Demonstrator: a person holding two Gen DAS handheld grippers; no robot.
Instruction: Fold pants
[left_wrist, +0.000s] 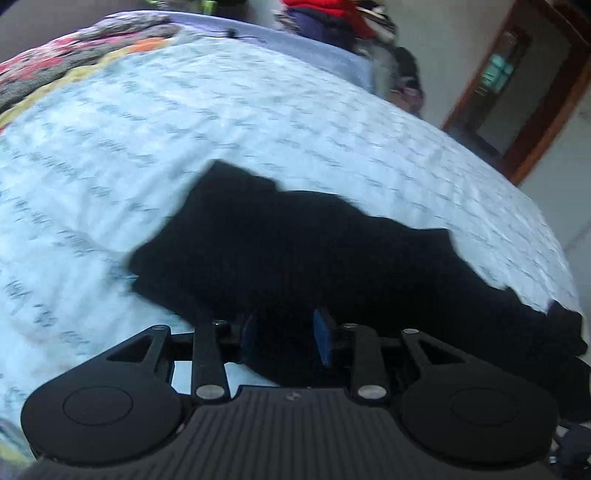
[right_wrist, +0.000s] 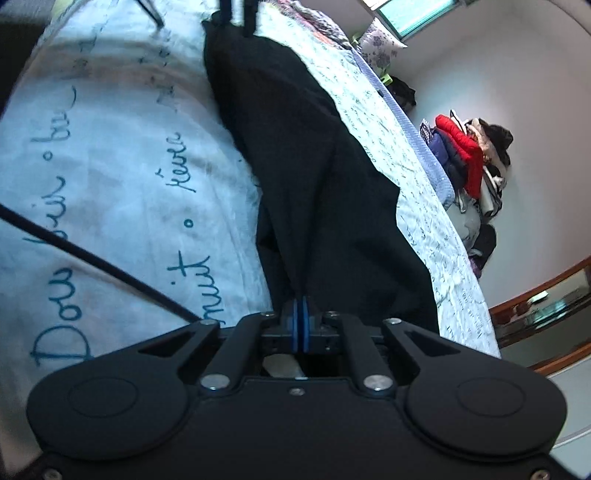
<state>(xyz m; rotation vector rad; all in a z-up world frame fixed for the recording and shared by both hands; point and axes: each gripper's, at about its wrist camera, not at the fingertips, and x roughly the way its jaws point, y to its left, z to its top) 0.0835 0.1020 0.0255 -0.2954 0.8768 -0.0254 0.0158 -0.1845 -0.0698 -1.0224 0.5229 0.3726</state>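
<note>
My right tool (right_wrist: 300, 325) is clamped on the black pants (right_wrist: 314, 177) stretched along the bed (right_wrist: 110, 166); my left tool (left_wrist: 286, 338) sits apart over them.

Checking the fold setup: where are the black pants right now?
The black pants lie lengthwise on the script-printed bedsheet, one end pinched in the right gripper.

left gripper (left_wrist: 286, 336): jaws apart, fabric between | right gripper (right_wrist: 300, 325): jaws pressed together, pinching fabric
</note>
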